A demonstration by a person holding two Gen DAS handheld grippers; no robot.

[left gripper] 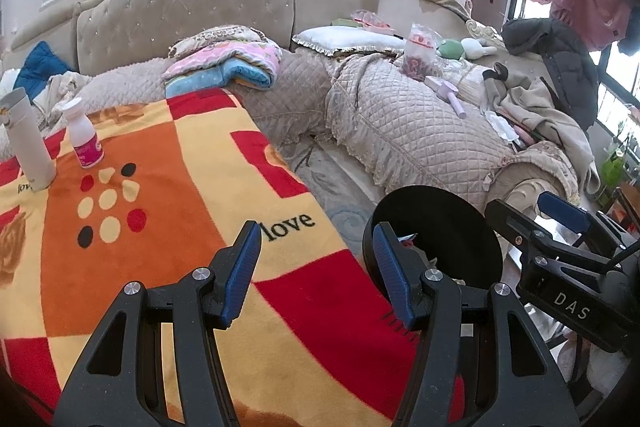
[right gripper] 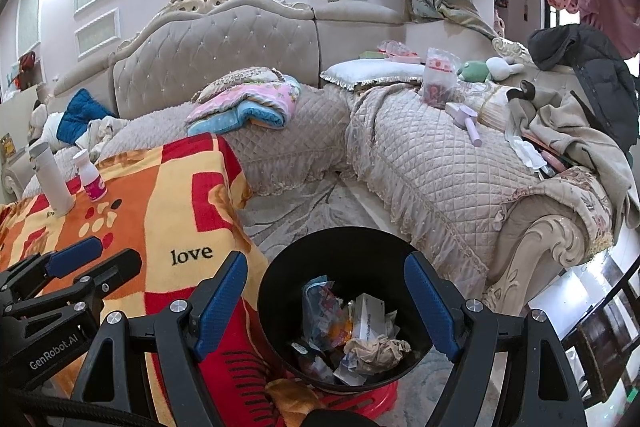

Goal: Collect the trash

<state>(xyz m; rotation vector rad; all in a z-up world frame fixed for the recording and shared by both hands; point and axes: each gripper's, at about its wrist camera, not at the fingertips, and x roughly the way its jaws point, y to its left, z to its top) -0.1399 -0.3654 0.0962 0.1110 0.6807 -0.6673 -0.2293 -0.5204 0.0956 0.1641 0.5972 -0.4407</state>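
Both of your grippers are empty at this moment. Your right gripper [right gripper: 326, 301] hangs above the black bin [right gripper: 276, 331], its fingers wide apart with nothing between them. Your left gripper [left gripper: 316, 273] hovers over the patterned blanket [left gripper: 168, 155] with its fingers apart too, and nothing is held there.

Inside the bin you can see a crumpled tissue [right gripper: 378, 349], a white carton [right gripper: 370, 315] and a plastic wrapper [right gripper: 320, 307], so some trash is already collected. I judge that the step now is to look for the next piece.

On the blanket, further from you, stand a small white bottle with pink label [left gripper: 83, 133] and a tall white tumbler [left gripper: 30, 141]. They are just beside each other but apart. If the bottle is trash, take it with the left gripper, because it is on that side. Come from above, close on the body below the neck, and keep away from the tumbler so that it does not fall on the soft cloth.

Much further, on the quilted sofa [right gripper: 424, 163], lies white crumpled paper [right gripper: 524, 149] beside the clothes. This is probably trash for the right gripper, but it is far; move your body closer before you reach.
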